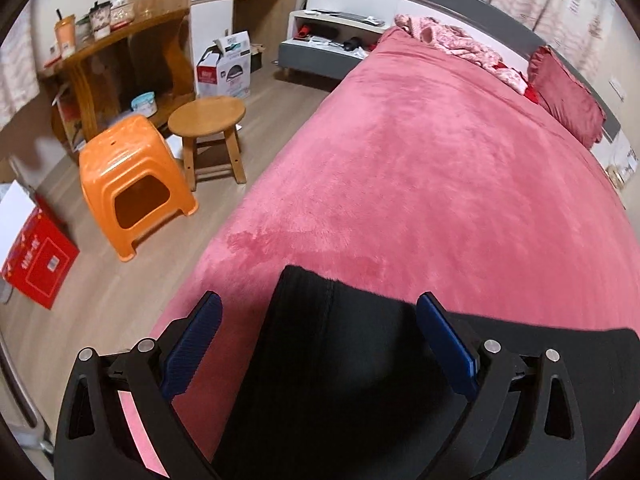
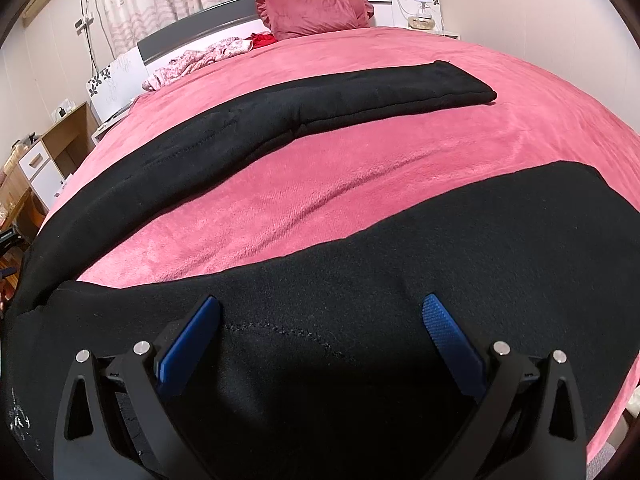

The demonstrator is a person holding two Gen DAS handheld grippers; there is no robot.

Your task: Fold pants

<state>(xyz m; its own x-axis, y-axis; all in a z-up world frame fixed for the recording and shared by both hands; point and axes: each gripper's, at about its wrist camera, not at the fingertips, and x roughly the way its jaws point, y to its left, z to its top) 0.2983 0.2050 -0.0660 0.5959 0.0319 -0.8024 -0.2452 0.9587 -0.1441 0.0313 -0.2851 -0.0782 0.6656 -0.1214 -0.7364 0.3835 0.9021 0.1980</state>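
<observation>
Between the blue pads of the left gripper (image 1: 319, 306), whose jaws stand wide apart and hold nothing, lies the ribbed waistband end of the black pants (image 1: 320, 360), flat on the pink bed cover (image 1: 420, 184) near the edge of the bed. The right gripper (image 2: 321, 310) is also spread wide, with nothing clamped, and it hangs over one leg of the pants (image 2: 360, 264), where a stitched seam is visible. The other leg goes away from it across the cover in a long dark band (the two legs are apart, with pink cover between them) and ends near the far side. Beyond, at the headboard, stand a dark red pillow (image 2: 316, 12) and some crumpled floral fabric (image 2: 200, 58). On the floor beside the bed are an orange plastic stool (image 1: 132, 184), a round wooden stool (image 1: 208, 120) and a red box (image 1: 40, 260).
</observation>
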